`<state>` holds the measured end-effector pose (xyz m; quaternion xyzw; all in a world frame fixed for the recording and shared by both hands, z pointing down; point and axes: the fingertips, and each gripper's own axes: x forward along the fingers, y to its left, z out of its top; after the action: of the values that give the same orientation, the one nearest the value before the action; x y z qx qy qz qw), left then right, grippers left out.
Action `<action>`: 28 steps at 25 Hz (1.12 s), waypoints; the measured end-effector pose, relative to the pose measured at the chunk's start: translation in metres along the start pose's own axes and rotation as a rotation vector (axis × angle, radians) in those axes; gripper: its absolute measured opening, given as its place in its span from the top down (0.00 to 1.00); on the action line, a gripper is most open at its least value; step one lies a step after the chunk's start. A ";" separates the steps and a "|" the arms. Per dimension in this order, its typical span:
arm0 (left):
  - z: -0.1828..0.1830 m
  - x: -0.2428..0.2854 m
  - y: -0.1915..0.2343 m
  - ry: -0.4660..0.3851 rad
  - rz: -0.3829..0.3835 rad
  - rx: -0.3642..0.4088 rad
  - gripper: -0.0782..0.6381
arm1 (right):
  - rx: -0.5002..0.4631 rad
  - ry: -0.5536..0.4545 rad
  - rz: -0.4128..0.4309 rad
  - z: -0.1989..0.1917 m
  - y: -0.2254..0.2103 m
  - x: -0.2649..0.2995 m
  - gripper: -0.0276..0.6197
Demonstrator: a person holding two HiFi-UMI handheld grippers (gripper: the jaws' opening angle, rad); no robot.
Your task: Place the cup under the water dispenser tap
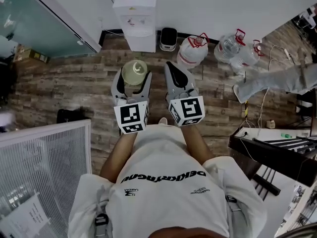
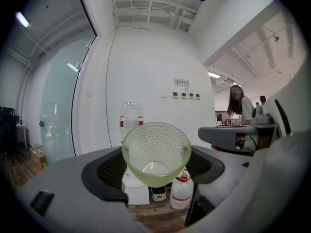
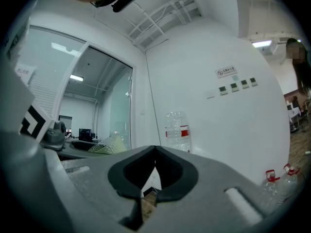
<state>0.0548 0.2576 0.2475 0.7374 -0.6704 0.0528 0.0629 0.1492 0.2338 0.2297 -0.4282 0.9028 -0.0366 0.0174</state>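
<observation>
Over a wood-plank floor (image 1: 74, 83), a person in a white T-shirt (image 1: 163, 182) holds two tools side by side, both pointed toward the far wall (image 1: 223, 4). The left tool (image 1: 134, 75) is clenched on a pale green dimpled cup (image 1: 134, 69), which sits mouth-up between widely spread jaws. It is carried in the air, well apart from the tap it is meant for. The right tool (image 1: 171, 68), just beside it, has its jaws closed together with nothing between them.

Ahead, at the floor's far edge and against the wall, stands a white water dispenser (image 1: 136, 21) with a clear bottle (image 2: 131, 115) on top. The left gripper view shows it directly behind the cup. Just to the right of the dispenser sits a small black-and-white appliance (image 1: 168, 38). Beyond that, large water jugs (image 1: 192, 51) with red-handled caps stand along the same edge. A glass partition (image 1: 34, 19) closes off the floor's far left corner. Toward the floor's right edge, another person's legs (image 1: 277, 81) in light trousers reach into view.
</observation>
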 end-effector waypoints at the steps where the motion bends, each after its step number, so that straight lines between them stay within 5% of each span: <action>1: -0.003 0.001 0.001 0.007 -0.001 -0.003 0.38 | 0.005 0.004 0.002 -0.003 0.000 0.003 0.96; 12: -0.034 0.072 0.058 0.084 -0.033 -0.042 0.38 | 0.024 0.096 -0.003 -0.041 -0.005 0.090 0.96; 28: 0.000 0.215 0.205 0.083 -0.196 -0.023 0.38 | -0.030 0.144 -0.197 -0.030 -0.001 0.289 0.96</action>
<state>-0.1289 0.0277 0.2867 0.7959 -0.5924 0.0692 0.1038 -0.0352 0.0108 0.2595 -0.5113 0.8557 -0.0554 -0.0575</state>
